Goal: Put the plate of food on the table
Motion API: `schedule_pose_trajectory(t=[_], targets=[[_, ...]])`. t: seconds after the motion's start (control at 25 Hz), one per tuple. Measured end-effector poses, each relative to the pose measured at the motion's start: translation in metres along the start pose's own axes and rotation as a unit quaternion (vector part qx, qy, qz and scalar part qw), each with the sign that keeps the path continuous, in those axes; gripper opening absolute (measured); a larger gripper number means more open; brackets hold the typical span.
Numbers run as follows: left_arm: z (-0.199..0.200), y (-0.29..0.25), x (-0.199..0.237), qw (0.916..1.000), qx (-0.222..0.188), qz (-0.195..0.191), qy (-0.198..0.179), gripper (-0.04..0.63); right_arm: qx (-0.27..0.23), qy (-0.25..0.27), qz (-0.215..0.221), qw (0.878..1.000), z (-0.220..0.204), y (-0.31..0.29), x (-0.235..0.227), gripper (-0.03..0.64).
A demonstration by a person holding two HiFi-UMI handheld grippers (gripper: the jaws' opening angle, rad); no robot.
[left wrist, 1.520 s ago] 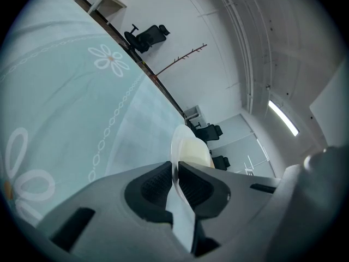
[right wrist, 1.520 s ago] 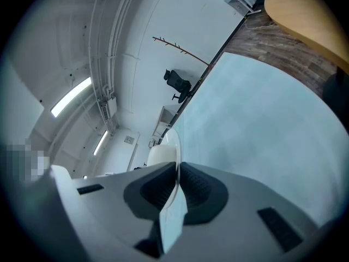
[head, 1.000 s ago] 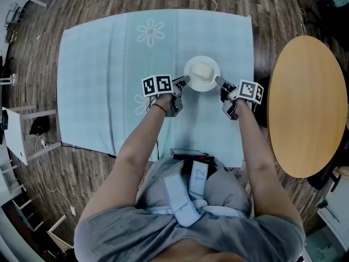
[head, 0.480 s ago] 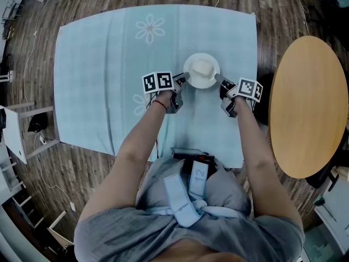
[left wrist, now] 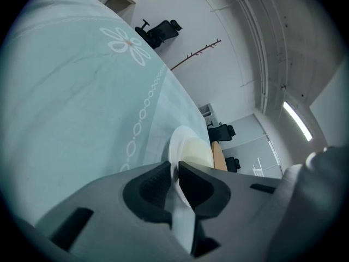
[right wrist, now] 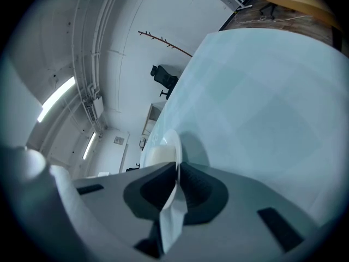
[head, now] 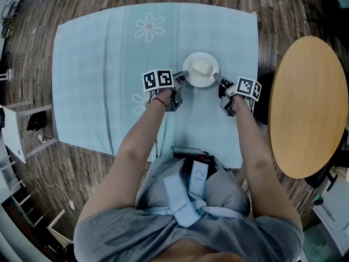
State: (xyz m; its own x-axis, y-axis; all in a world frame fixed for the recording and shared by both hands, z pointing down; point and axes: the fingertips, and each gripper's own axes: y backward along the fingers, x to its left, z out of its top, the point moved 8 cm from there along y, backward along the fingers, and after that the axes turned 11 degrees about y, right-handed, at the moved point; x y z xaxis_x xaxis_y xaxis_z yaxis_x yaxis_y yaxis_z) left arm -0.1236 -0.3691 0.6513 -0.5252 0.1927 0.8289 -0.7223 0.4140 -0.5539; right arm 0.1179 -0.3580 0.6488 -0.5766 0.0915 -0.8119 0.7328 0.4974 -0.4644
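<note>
A white plate (head: 200, 70) carrying a pale block of food (head: 202, 66) is held over the table with the light blue cloth (head: 109, 64). My left gripper (head: 182, 78) is shut on the plate's left rim, and my right gripper (head: 217, 79) is shut on its right rim. In the left gripper view the plate (left wrist: 185, 146) runs edge-on between the dark pads, with the food (left wrist: 197, 153) beyond. The right gripper view shows the plate's rim (right wrist: 173, 149) pinched the same way. I cannot tell if the plate touches the cloth.
A round wooden table (head: 308, 102) stands to the right of the cloth-covered one. White daisy prints (head: 149, 27) mark the cloth. Wood floor, cables and white furniture (head: 13, 132) lie to the left. The person's body is at the near table edge.
The plate and both grippers have moved a little farther out over the blue cloth, away from the person. Both grips stay shut on the rim.
</note>
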Motion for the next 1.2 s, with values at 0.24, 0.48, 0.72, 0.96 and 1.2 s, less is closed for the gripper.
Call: schedule_pose_trajectory(t=[0.24, 0.48, 0.72, 0.96, 1.2], targets=[[0.0020, -0.0047, 0.0024, 0.9999, 0.005, 0.009, -0.004, 0.046, 0.000, -0.002, -0.009, 1.000, -0.0002, -0.0027, -0.0047, 0.041], [0.0031, -0.0070, 0.0050, 0.9998, 0.009, 0.015, -0.004, 0.046, 0.003, -0.008, -0.016, 1.000, -0.0011, -0.0047, -0.0060, 0.041], [0.0025, -0.0072, 0.0054, 0.9997, 0.010, 0.020, -0.003, 0.046, 0.002, -0.016, -0.021, 1.000, -0.0025, -0.0052, -0.0077, 0.041], [0.0035, -0.0079, 0.0062, 0.9997, 0.009, 0.022, 0.001, 0.046, 0.006, -0.024, -0.034, 0.999, -0.0023, -0.0071, -0.0080, 0.043], [0.0040, -0.0071, 0.0069, 0.9997, 0.008, 0.024, -0.001, 0.046, 0.007, -0.029, -0.051, 0.998, -0.0026, -0.0090, -0.0078, 0.043]])
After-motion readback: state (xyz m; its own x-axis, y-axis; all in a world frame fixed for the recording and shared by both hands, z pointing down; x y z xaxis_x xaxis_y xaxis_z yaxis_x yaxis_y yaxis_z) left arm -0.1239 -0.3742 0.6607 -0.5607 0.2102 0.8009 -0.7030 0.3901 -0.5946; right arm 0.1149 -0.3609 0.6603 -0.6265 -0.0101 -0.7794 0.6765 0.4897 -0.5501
